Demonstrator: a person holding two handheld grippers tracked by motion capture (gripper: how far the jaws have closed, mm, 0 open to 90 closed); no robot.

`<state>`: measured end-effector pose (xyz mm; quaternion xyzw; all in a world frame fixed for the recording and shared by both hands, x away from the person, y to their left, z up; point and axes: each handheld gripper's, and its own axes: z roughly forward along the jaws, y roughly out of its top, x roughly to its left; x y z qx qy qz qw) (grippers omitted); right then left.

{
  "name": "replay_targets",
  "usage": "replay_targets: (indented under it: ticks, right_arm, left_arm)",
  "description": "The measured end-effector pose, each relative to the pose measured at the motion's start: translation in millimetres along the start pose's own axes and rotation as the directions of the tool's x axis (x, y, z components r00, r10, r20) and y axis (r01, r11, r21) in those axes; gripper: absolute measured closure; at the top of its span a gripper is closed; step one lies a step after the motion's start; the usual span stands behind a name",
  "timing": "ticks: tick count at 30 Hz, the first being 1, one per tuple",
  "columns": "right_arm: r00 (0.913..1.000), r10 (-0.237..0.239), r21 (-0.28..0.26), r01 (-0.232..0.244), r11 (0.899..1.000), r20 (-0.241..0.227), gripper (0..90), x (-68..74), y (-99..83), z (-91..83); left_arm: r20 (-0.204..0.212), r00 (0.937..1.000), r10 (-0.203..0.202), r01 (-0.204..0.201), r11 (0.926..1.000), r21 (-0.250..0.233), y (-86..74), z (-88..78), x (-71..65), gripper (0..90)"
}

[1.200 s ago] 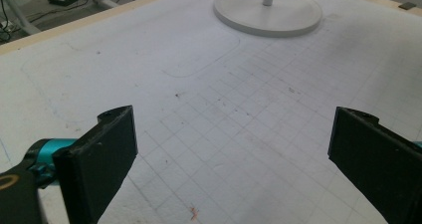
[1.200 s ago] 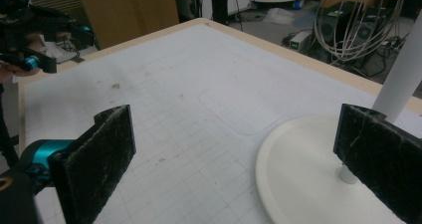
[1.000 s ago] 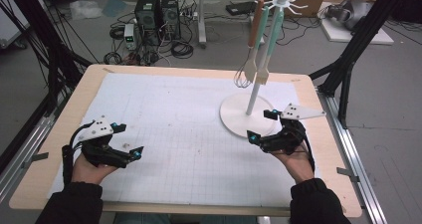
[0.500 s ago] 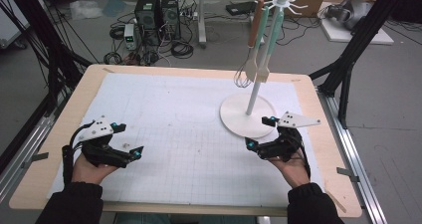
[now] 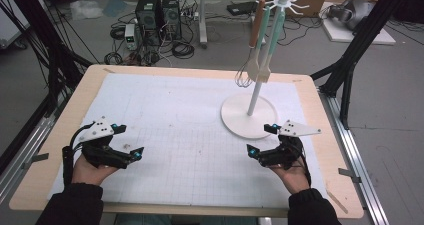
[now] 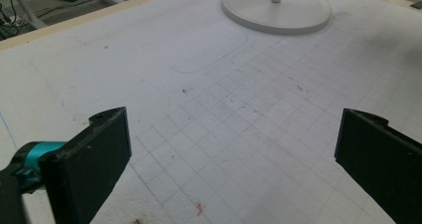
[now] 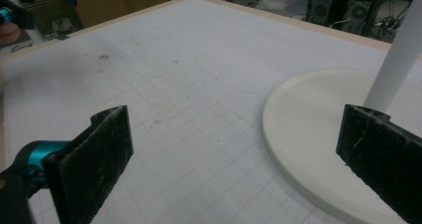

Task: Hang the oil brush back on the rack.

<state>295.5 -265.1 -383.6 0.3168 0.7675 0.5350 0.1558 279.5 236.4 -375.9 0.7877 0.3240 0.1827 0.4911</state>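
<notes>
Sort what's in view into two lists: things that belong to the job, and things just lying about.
Job:
utensil stand
whisk
mint spatula
brown-handled spatula
left tool, open
right tool, open

Lying about:
computer towers on the floor
floor cables
white grid mat

Even, diffuse overhead light, moderately bright; no glare on white surface. Soft faint shadow under left claw and right claw. High view slightly soft, grainy, floor beyond dimmer. Gripper views: jaws at bottom blurred, out of focus; grid ahead of claw sharper; stand base beside right claw softly lit, far background hazy.
</notes>
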Motion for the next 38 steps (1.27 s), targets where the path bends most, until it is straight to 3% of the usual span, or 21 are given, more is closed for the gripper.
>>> replay_targets:
  ticks: [9, 21, 38]
  right_arm:
    - [0.9998, -0.012, -0.003, 0.012, 1.0, 0.014, 0.0, 3.4, -5.2, -8.6]
    - [0.9993, 0.011, -0.013, -0.01, 1.0, 0.036, 0.1, 3.3, -16.6, -17.7]
    - [0.9993, 0.018, -0.03, -0.017, 0.999, 0.032, 0.1, 3.0, -22.4, -21.7]
  left_arm:
    - [-0.003, 1.0, -0.004, 0.004, 1.0, 0.003, -1.1, -0.5, 0.7, 1.7]
    - [0.001, 1.0, -0.006, 0.006, 0.9999, 0.011, -2.8, -0.6, 1.3, 1.7]
    - [-0.013, 0.9999, -0.007, 0.007, 0.9997, 0.022, -6.6, 2.1, 1.8, 1.7]
